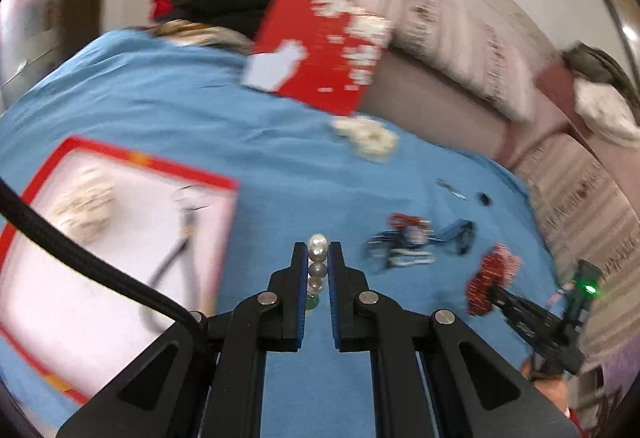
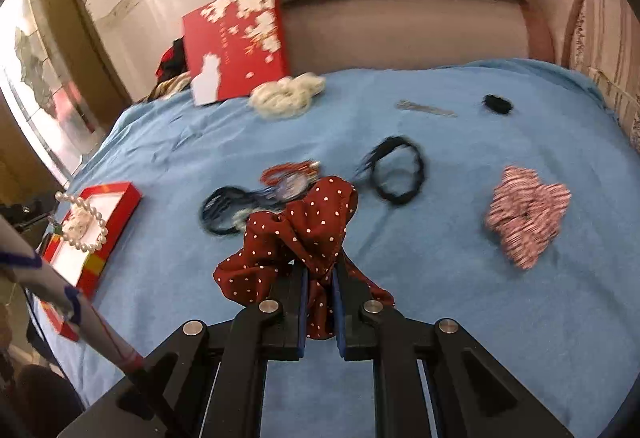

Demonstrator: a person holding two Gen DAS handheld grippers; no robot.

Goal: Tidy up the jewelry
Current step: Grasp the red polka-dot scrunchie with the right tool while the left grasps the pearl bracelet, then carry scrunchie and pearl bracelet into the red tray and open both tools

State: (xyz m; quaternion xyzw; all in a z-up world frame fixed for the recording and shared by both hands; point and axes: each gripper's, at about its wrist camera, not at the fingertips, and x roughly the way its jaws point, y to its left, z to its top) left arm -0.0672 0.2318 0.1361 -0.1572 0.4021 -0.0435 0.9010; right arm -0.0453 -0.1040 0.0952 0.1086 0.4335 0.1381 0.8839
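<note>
Raised over the blue cloth [image 1: 240,126], the left gripper [image 1: 318,258] pinches a pearl strand [image 1: 318,258] beside the red tray [image 1: 140,160], while the right gripper [image 2: 320,274], angled down, clamps a dotted maroon scrunchie [image 2: 316,218].

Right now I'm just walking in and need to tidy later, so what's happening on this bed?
A person is sorting jewelry and hair accessories on a blue blanket. The left claw is shut on a pearl strand, held near the open red box. The right claw is shut on a dark red polka-dot scrunchie. A pink striped scrunchie, black hair ties and a white beaded pile lie loose on the blanket.
</note>
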